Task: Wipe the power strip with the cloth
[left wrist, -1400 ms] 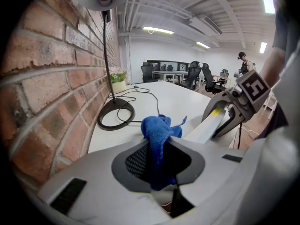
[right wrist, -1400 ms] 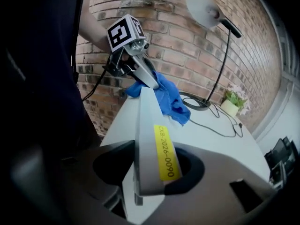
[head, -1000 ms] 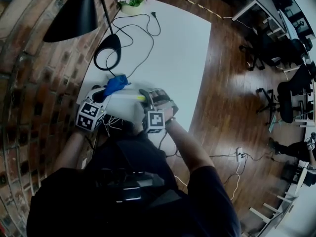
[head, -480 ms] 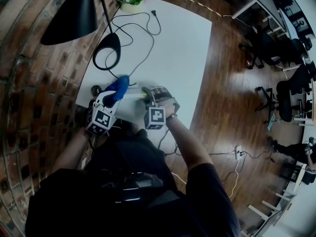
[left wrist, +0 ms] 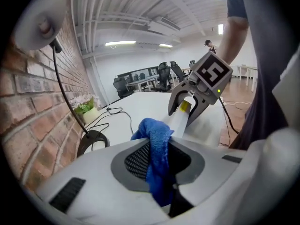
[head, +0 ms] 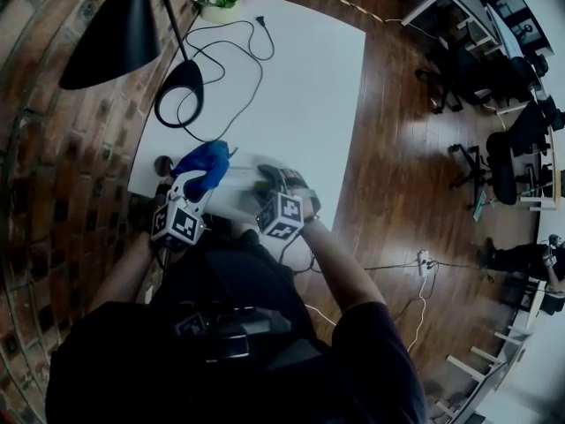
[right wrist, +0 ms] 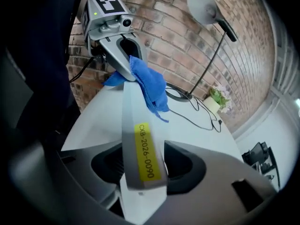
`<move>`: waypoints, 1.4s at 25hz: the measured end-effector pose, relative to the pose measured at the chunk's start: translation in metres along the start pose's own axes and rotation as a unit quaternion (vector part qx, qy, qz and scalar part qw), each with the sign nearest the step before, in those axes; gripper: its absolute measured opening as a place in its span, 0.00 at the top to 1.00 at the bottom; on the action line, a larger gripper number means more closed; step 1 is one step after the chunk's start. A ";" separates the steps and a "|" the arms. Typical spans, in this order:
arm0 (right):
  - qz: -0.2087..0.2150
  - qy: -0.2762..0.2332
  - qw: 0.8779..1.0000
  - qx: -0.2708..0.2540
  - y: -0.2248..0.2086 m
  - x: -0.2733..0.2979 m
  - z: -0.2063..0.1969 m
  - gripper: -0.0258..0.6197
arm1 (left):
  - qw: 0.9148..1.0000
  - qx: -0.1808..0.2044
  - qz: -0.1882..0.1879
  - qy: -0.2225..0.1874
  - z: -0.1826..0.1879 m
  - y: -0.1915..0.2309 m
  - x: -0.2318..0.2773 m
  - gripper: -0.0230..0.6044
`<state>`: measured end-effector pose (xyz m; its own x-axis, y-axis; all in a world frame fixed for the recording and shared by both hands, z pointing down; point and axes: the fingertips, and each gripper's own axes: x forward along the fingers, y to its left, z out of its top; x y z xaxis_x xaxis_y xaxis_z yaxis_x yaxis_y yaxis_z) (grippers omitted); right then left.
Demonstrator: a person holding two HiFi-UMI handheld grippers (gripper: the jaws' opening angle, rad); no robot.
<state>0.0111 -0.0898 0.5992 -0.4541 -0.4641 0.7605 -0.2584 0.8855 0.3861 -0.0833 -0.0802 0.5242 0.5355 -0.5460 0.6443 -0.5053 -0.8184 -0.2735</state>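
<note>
Left gripper view: the left gripper (left wrist: 158, 156) has its fingers (left wrist: 136, 161) clamped on the blue cloth (left wrist: 157, 137), whose bunched top touches the white power strip (left wrist: 180, 121). The right gripper (right wrist: 143, 172) has just been opening its fingers (right wrist: 187, 165), yet the strip's yellow-labelled end sits between them, touching both and held above the desk (right wrist: 197, 130). Seen from the head view, the cloth lies at 9 o'clock of the right gripper, and a lamp base (head: 181, 85) stands at 12 o'clock of the cloth.

White table (head: 300, 87) bears lamp base (head: 186, 79), cable (head: 259, 20), flowerpot (head: 216, 11).
</note>
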 end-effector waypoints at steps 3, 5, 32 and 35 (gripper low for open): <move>-0.011 0.001 1.000 0.021 -0.002 -0.002 -0.006 0.58 | 1.000 0.024 -0.014 -0.001 -0.001 -0.006 -0.003 0.84; -0.010 0.006 1.000 0.013 -0.004 -0.002 -0.006 0.55 | 0.999 0.028 -0.018 -0.005 -0.003 -0.010 -0.006 0.84; -0.026 -0.042 0.933 0.357 -0.013 -0.079 -0.058 0.49 | 0.971 -0.231 -0.060 -0.014 -0.008 0.004 0.015 0.83; -0.020 -0.071 0.923 0.378 -0.014 -0.084 -0.046 0.49 | 0.974 -0.216 -0.066 -0.006 -0.007 0.002 0.017 0.83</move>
<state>0.0922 -0.0624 0.5536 -0.5248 -0.5423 0.6561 -0.7738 0.6251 -0.1023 -0.0802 -0.0902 0.5397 0.6212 -0.4457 0.6446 -0.6683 -0.7309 0.1386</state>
